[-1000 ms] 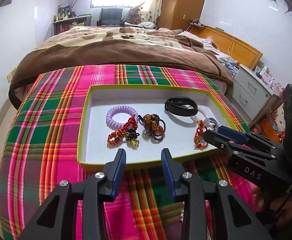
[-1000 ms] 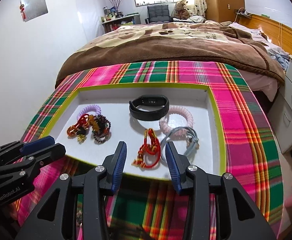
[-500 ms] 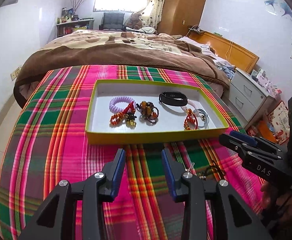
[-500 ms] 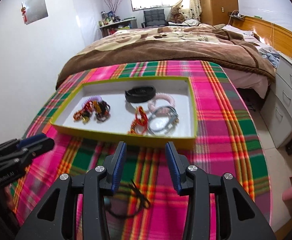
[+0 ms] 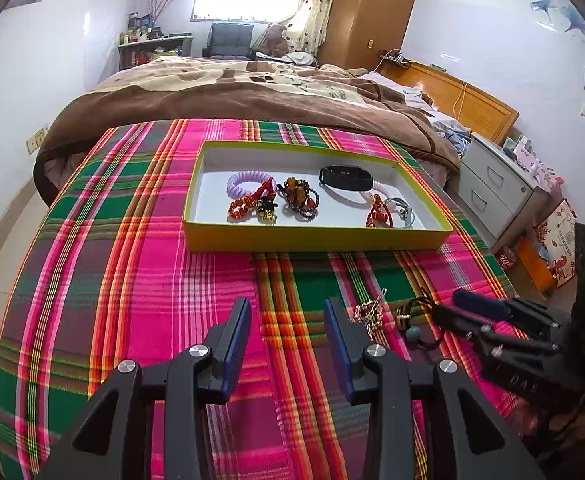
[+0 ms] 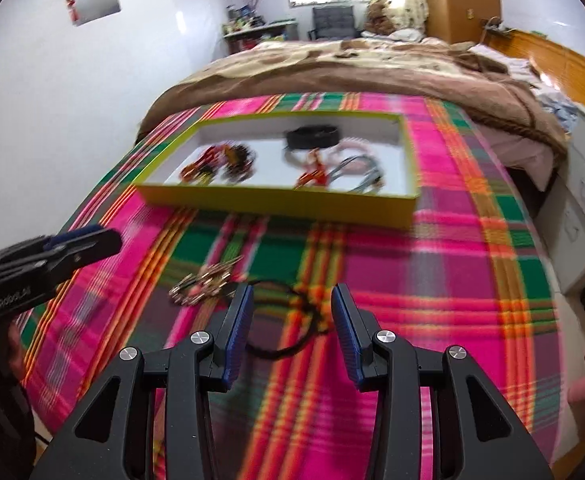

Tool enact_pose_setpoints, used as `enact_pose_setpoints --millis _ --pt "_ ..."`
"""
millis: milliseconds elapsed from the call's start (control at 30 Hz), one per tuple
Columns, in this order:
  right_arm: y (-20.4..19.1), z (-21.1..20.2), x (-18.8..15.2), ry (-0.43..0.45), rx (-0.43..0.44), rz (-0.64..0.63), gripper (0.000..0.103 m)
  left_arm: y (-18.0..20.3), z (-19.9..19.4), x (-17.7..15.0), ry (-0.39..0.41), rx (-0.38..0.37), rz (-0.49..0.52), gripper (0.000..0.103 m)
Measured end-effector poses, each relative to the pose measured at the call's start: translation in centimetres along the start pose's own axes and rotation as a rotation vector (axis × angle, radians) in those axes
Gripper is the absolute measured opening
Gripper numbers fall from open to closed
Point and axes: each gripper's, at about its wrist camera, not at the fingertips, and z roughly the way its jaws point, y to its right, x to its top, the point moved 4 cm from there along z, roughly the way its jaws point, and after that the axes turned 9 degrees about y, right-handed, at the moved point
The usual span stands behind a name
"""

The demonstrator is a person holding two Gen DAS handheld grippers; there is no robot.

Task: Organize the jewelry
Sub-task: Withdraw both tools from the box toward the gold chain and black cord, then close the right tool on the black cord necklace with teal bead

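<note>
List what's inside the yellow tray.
Yellow tray holds a purple coil band, red and amber beaded bracelets, a black band and grey hair ties; the pink coil is partly covered.

Home bedroom: bed [image 5: 252,92] with brown blanket, wooden headboard [image 5: 456,98], wardrobe [image 5: 366,12], grey drawer unit [image 5: 496,188], curtained window [image 5: 244,2], teddy bear [image 5: 274,38] by a chair [image 5: 228,40], cluttered shelf [image 5: 152,42].

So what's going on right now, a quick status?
Both grippers open, empty: left gripper, right gripper. Black cord and gold chain loose on blanket, outside tray. Nothing in the way.
</note>
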Motion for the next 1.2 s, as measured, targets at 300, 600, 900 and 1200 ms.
enact_pose_setpoints --millis 300,600,900,1200 --pt "-2.1 1.6 -0.5 -0.037 0.01 -0.046 0.041 -0.7 -0.9 -0.8 0.001 0.013 -0.012 0.037" --pt "-2.2 2.3 -0.8 -0.047 -0.047 -0.072 0.041 -0.9 -1.2 -1.6 -0.011 0.02 -0.019 0.037" --pt "-0.4 1.3 -1.1 -0.035 -0.058 -0.032 0.014 0.5 -0.2 -1.8 -0.035 -0.003 0.002 0.037" --pt "1.2 0.0 -1.7 -0.018 -0.036 -0.004 0.014 2.7 1.7 -2.2 -0.074 -0.053 0.039 0.037"
